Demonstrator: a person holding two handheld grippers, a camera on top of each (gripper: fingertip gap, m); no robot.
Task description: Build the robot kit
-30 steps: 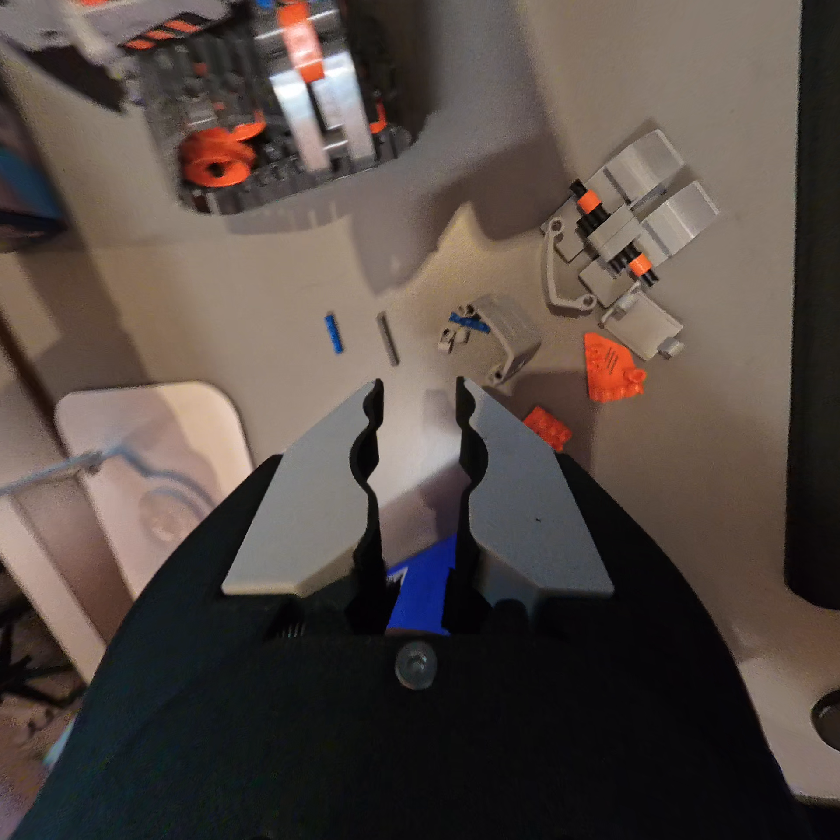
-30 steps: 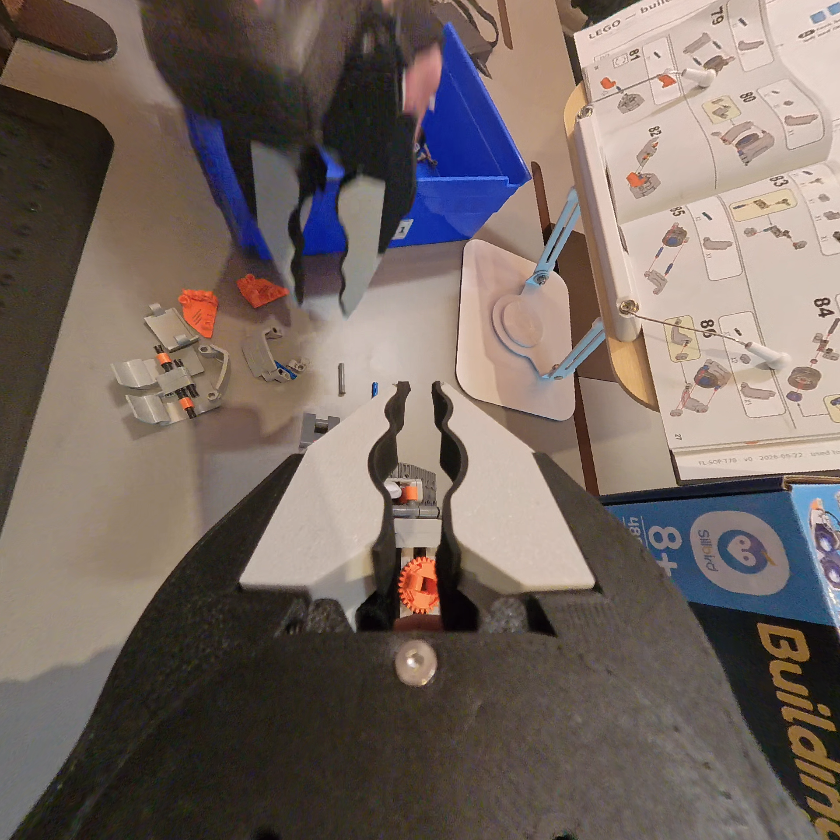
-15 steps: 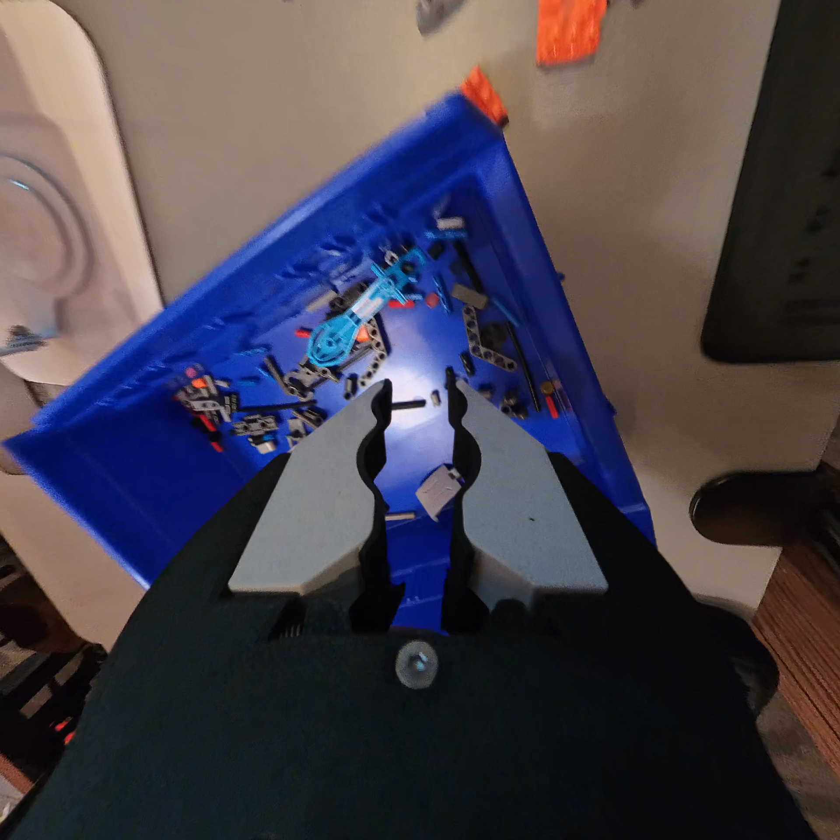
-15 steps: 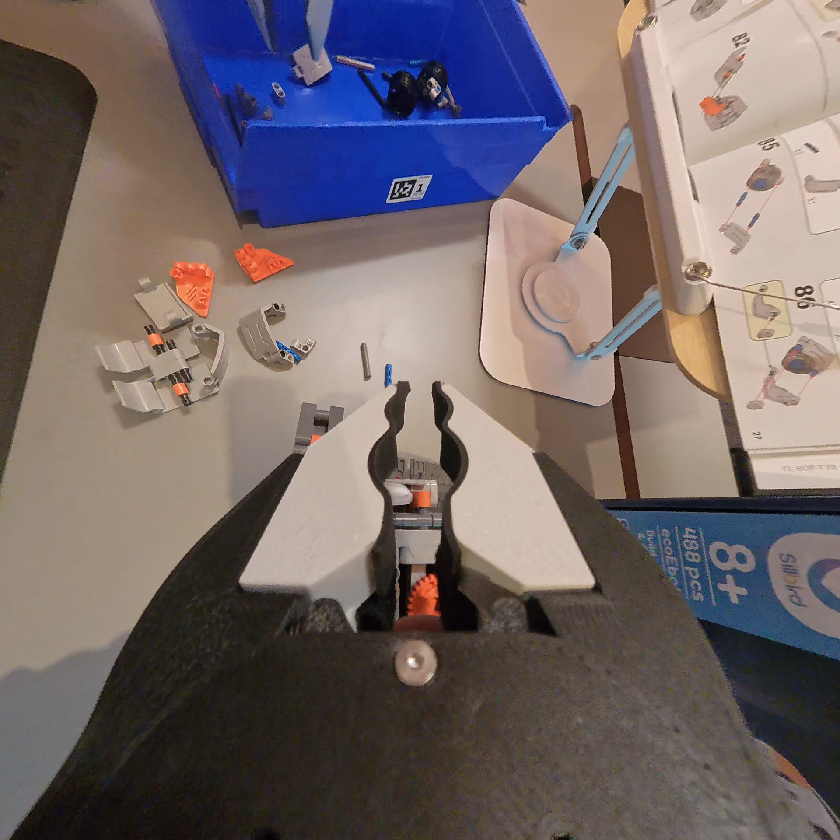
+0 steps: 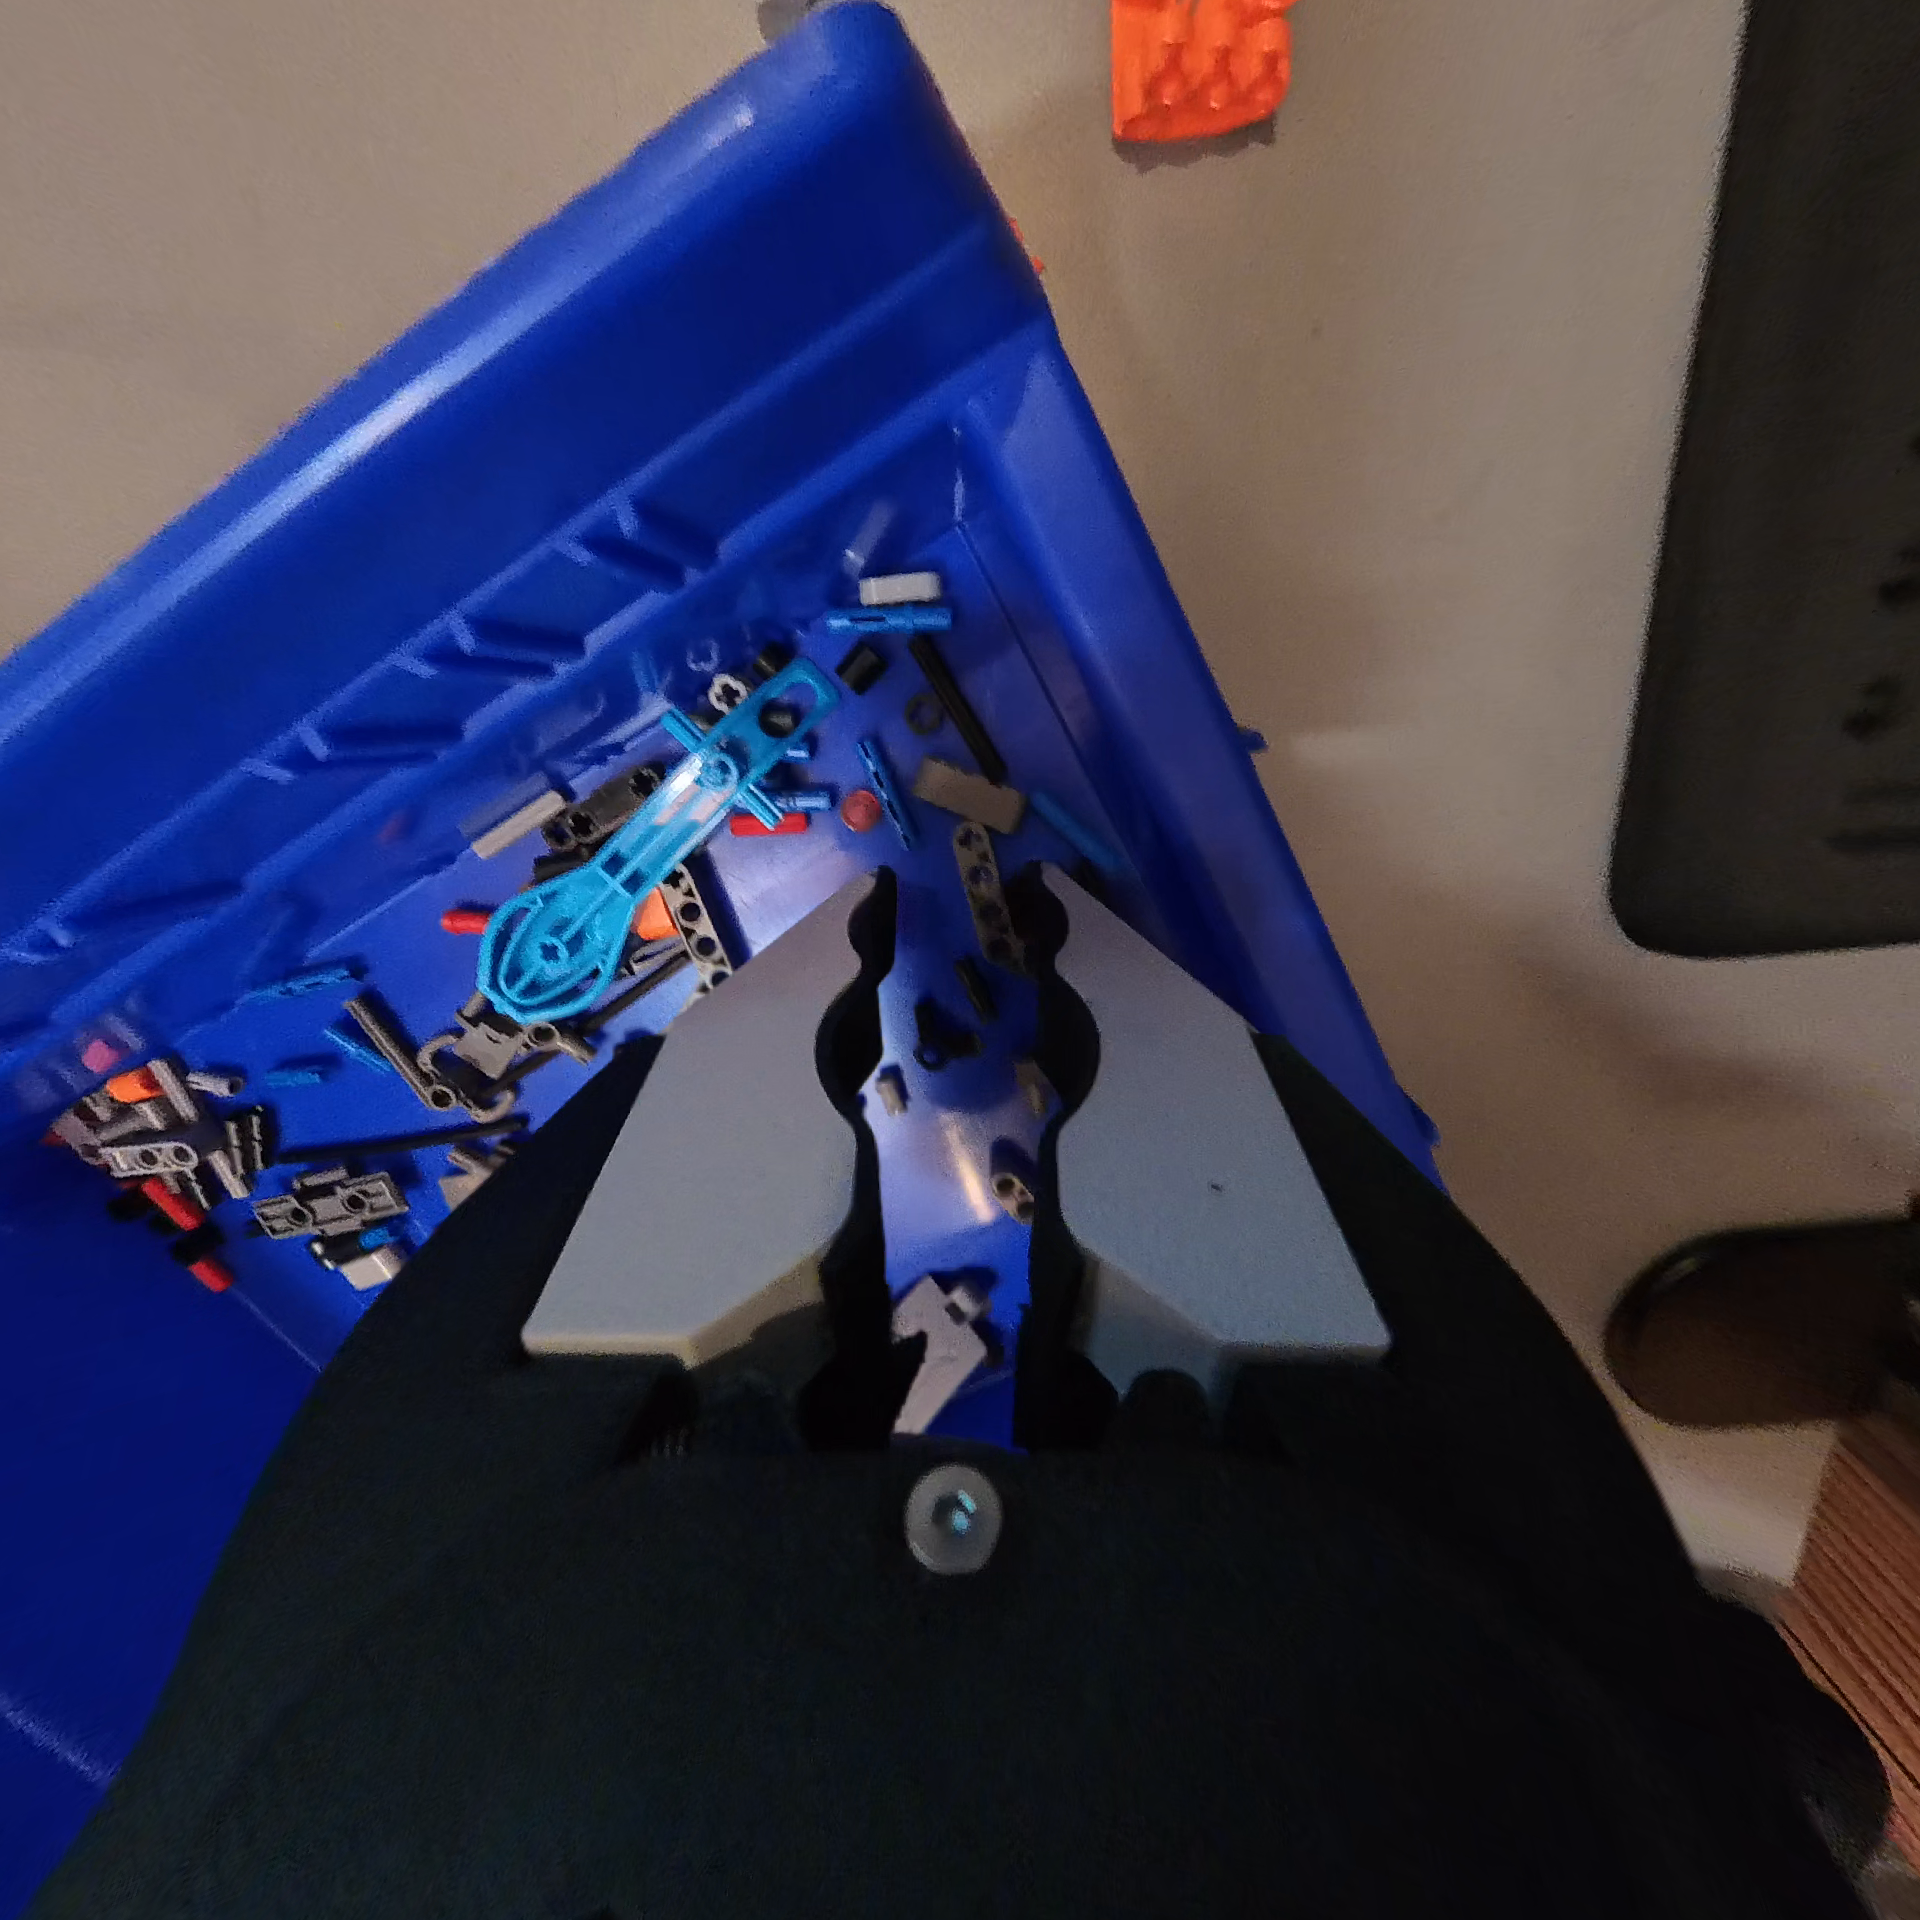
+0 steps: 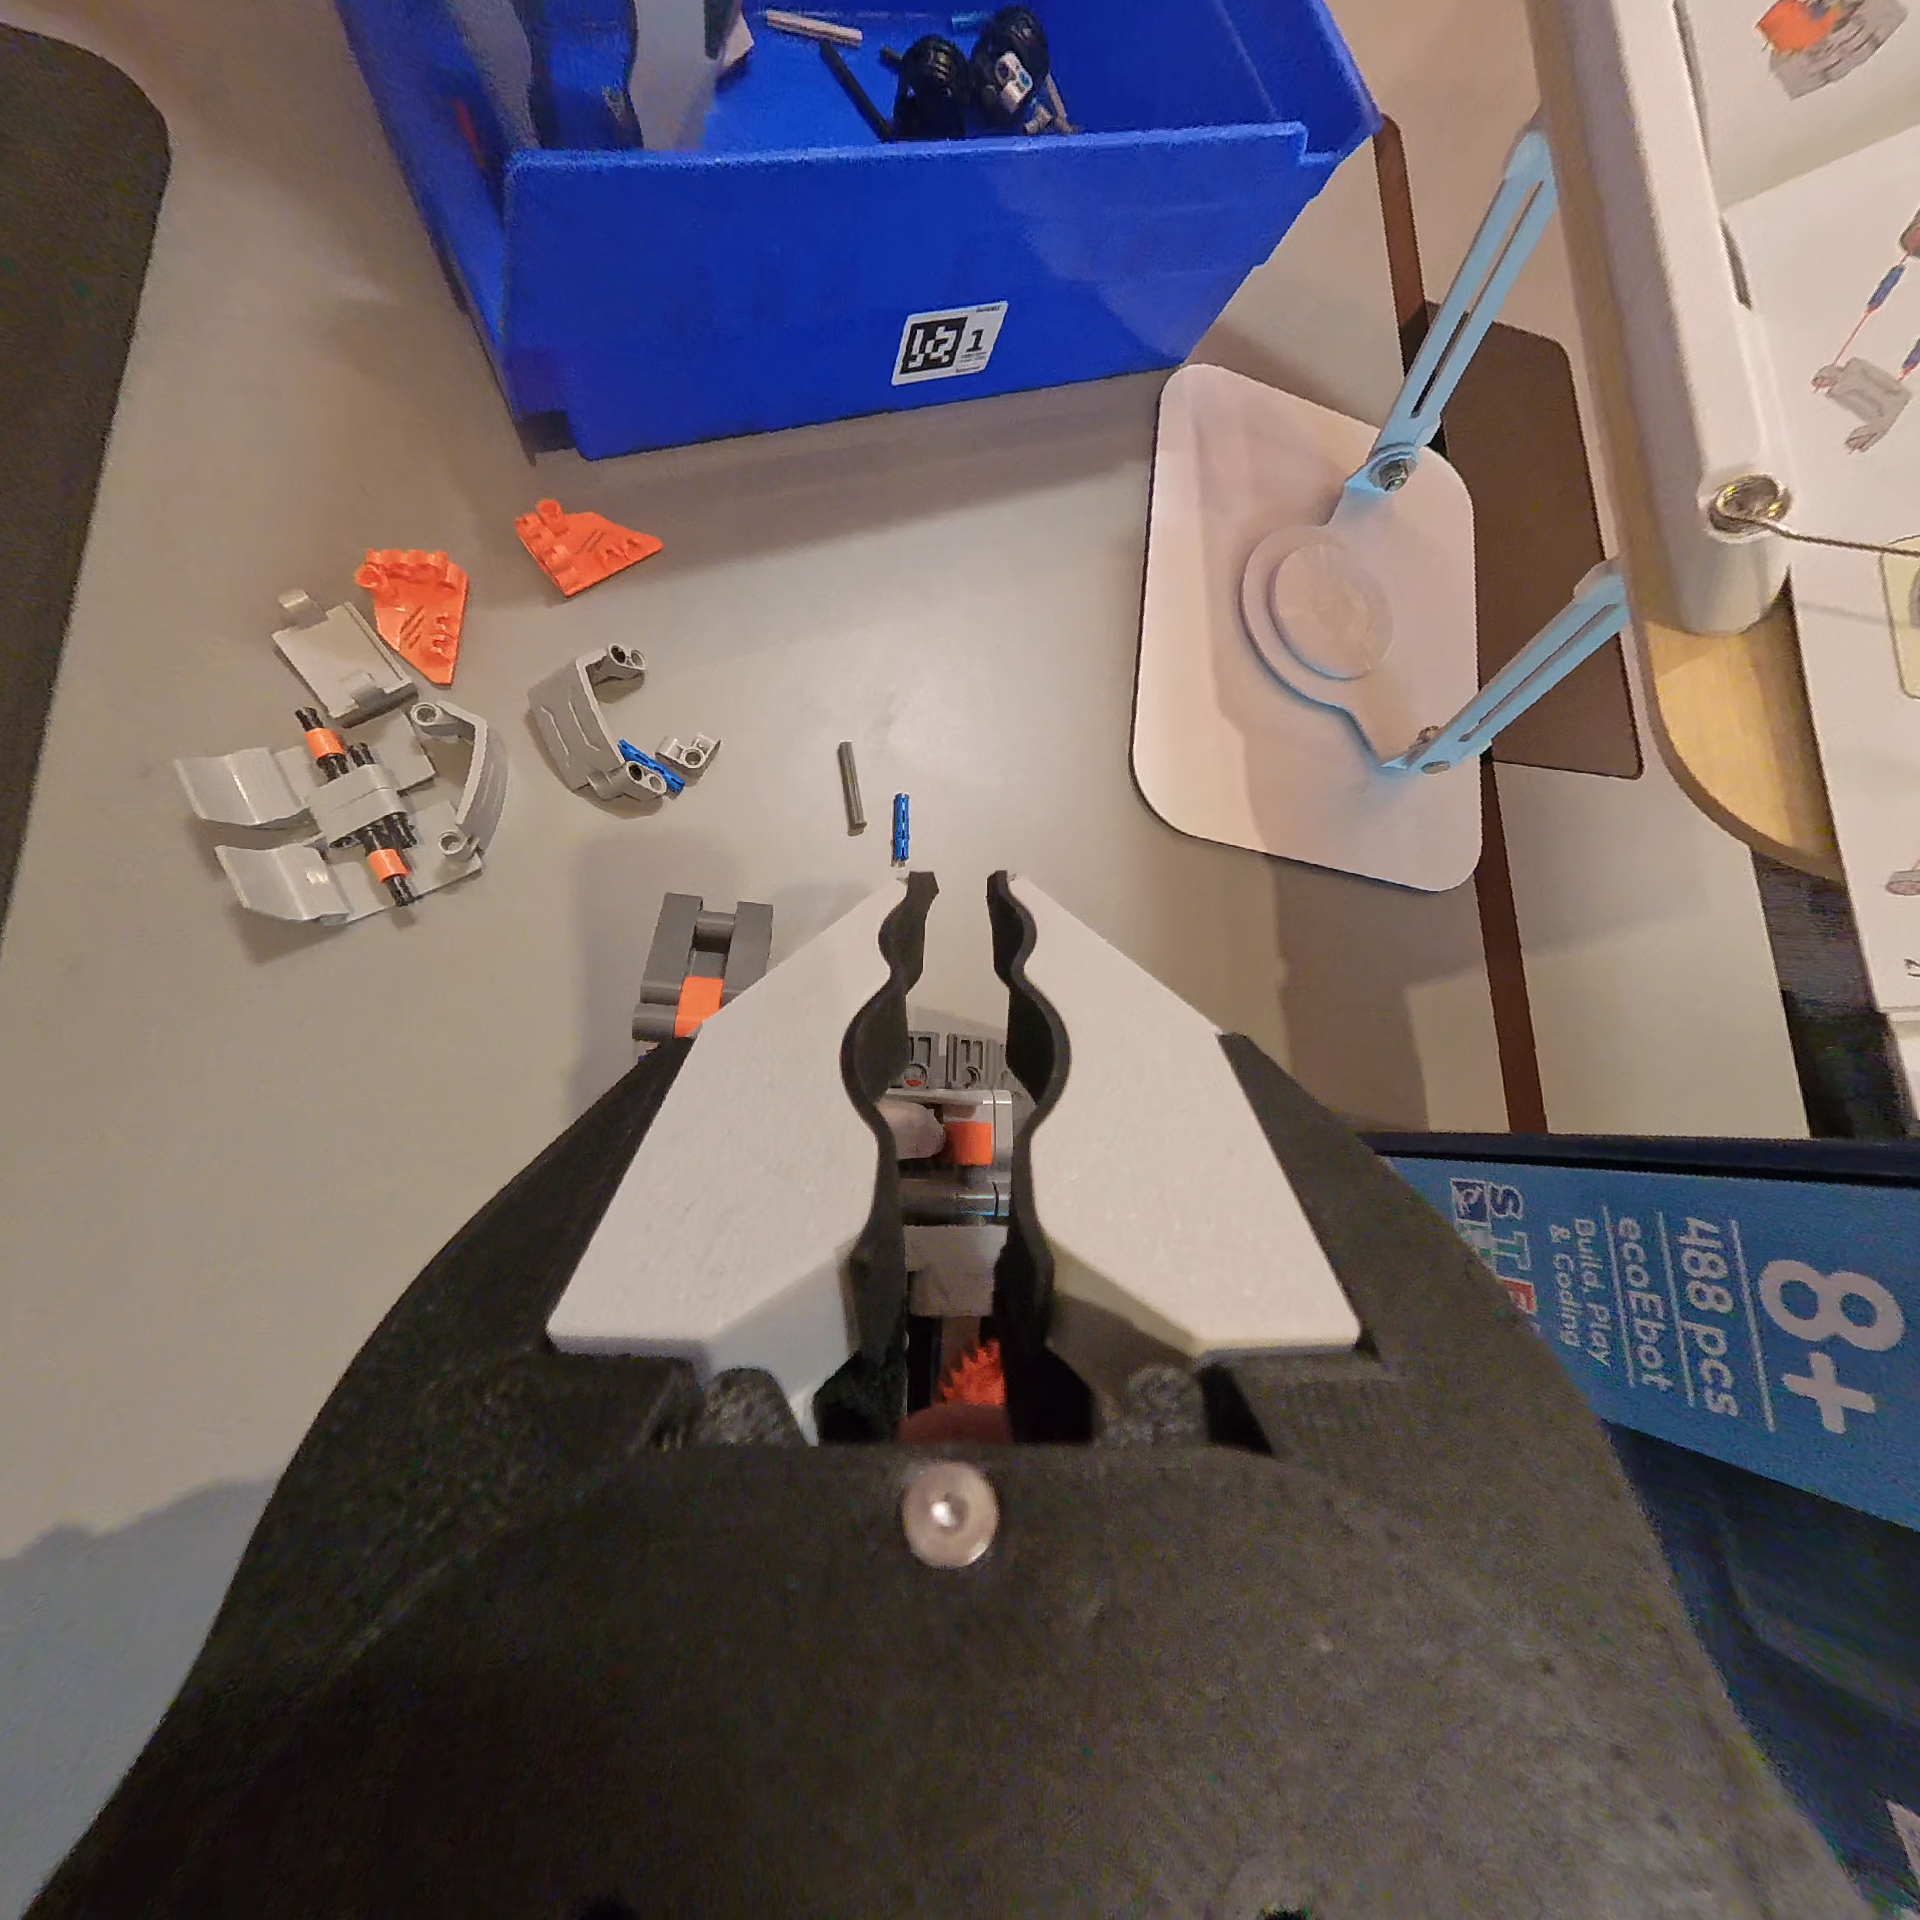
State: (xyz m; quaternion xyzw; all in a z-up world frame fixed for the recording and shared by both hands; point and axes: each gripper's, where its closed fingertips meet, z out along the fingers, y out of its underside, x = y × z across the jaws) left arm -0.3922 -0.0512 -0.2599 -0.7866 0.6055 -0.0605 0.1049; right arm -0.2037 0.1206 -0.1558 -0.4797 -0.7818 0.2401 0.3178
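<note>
While parked over the blue bin, left gripper had jaws part-open, empty, above loose small parts and a grey beam. Right gripper: narrow gap, clamped on a grey-orange assembly above the bench. Risk: snagging neighbouring parts in the clutter; assembly twisting in a loose grip.

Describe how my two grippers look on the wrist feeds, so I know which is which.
Both share one design: a broad matte black body with a silver screw at its centre, and two pale grey wedge-shaped fingers lined with wavy black pads. The left gripper looks darker, its body smooth black; the right gripper shows a grainy, foam-like black surface and whiter fingers. No cables or markings are visible.
</note>
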